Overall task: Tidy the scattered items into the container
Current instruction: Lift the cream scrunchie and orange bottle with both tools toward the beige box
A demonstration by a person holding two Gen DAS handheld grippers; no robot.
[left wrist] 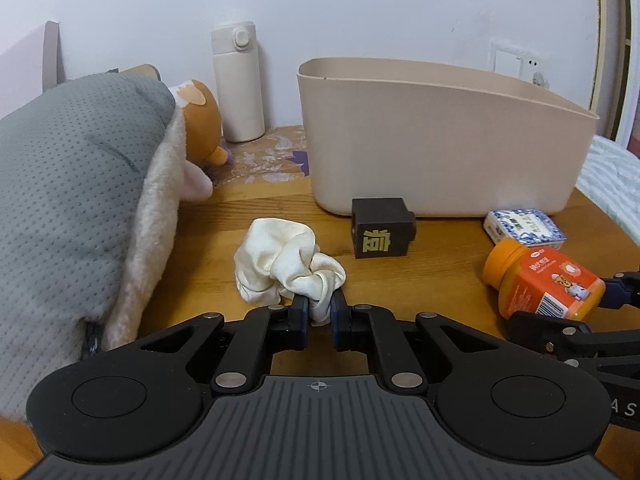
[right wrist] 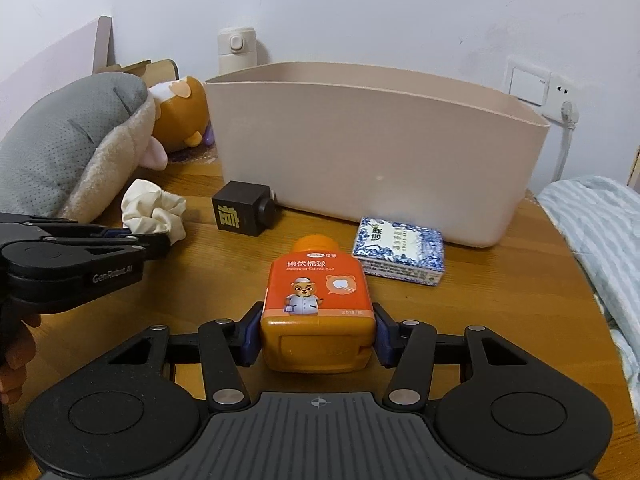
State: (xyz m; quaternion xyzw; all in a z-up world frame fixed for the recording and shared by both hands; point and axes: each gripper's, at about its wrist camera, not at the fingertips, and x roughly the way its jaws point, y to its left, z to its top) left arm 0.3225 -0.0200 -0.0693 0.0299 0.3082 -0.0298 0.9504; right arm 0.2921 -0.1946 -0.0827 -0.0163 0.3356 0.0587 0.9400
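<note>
My left gripper (left wrist: 320, 310) is shut on a fold of the cream scrunchie (left wrist: 280, 266), which lies crumpled on the wooden table (left wrist: 420, 280). My right gripper (right wrist: 318, 330) is shut on the base of an orange cotton-ball bottle (right wrist: 318, 292), its cap pointing away toward the bin. The beige plastic bin (right wrist: 360, 148) stands at the back of the table. A dark brown cube (left wrist: 380, 228) with a yellow character sits right in front of the bin. A blue-and-white patterned box (right wrist: 400, 252) lies near the bin's front right.
A grey and cream plush cushion (left wrist: 68, 208) fills the left side, with an orange plush toy (left wrist: 200, 120) behind it. A white flask (left wrist: 238, 80) stands by the wall. Striped bedding (right wrist: 600, 240) borders the table's right edge. A hand (right wrist: 12, 360) holds the left gripper's handle.
</note>
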